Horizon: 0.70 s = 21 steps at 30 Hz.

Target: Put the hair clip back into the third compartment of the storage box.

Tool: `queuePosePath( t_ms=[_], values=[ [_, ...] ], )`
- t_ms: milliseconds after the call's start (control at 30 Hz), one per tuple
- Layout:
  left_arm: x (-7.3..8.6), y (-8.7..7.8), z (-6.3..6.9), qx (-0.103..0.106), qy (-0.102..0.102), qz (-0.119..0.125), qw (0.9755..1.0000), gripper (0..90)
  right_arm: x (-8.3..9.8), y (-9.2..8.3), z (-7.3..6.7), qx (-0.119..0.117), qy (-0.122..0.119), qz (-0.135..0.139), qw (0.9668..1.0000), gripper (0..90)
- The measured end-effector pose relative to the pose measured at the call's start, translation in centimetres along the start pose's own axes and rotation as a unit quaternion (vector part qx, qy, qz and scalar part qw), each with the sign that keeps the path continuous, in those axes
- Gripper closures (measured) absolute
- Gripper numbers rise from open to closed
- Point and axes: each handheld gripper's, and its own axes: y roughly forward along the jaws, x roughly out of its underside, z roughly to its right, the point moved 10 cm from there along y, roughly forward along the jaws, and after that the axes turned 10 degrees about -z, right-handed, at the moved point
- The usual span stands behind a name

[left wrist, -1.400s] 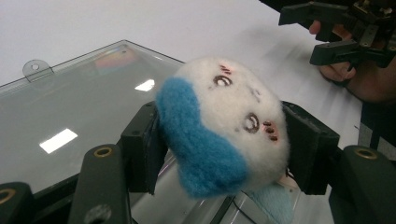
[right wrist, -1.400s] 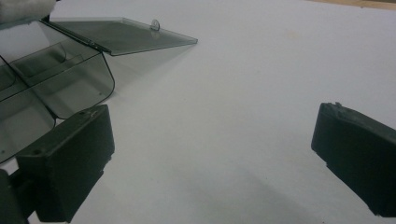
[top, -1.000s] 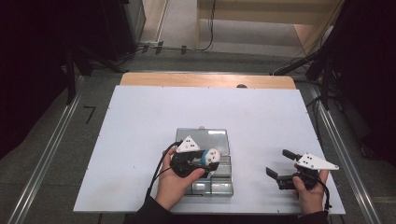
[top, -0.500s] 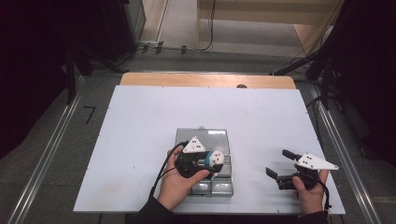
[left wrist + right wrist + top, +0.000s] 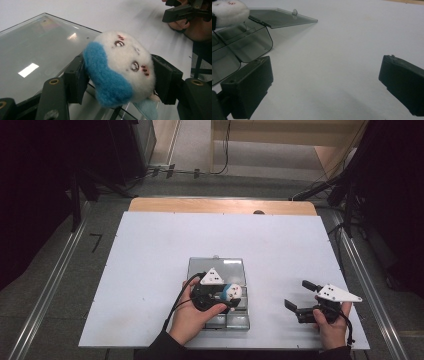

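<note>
The left claw [image 5: 117,82] is clamped on a round white-and-blue plush toy [image 5: 117,70], held over the clear plastic compartment box [image 5: 235,320] at the near middle of the white counter [image 5: 150,250], its face tilted up and toward the right claw [image 5: 299,301]. That claw's jaws stand apart, holding nothing, near the counter's right edge. Bare counter lies open beyond the box's flat-lying lid [image 5: 282,17].

Both forearms enter from the bottom edge of the high view. The left hand [image 5: 192,317], at lower centre, grips the left tongs [image 5: 231,293], whose jaws are pressed against something held between them. The right hand [image 5: 330,322], at lower right, holds the right tongs [image 5: 299,295] with jaws spread wide apart.
</note>
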Motion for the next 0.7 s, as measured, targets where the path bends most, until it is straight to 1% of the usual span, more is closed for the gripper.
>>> queuePosePath(
  t_ms=[100,200,367,433,500,600,700],
  values=[
    [0.15,0.3,0.2,0.005,0.008,-0.01,0.9999,35.1,0.0,0.0,0.0,0.0,0.0,0.0,1.0,0.0],
    [0.29,0.5,0.29,0.001,0.016,-0.018,0.9997,35.1,0.0,0.01,-0.01,0.0,0.0,0.0,1.0,0.0],
    [0.38,0.69,0.26,-0.003,0.018,-0.023,0.9996,34.0,0.01,0.01,-0.01,0.0,0.0,-0.001,1.0,0.0],
    [0.54,0.86,0.37,-0.004,0.026,-0.032,0.9991,33.2,0.01,0.01,-0.02,0.0,0.001,-0.001,1.0,0.0],
    [0.6,0.95,0.4,-0.008,0.035,-0.035,0.9987,32.4,0.01,0.02,-0.01,0.001,0.0,-0.001,1.0,0.0],
    [0.6,1.02,0.44,-0.01,0.034,-0.035,0.9987,31.4,0.01,0.03,0.0,0.001,0.0,-0.001,1.0,0.0],
    [0.66,1.0,0.36,-0.013,0.035,-0.038,0.9986,28.2,0.01,0.04,0.01,0.002,0.0,-0.001,1.0,0.0]
  ],
)
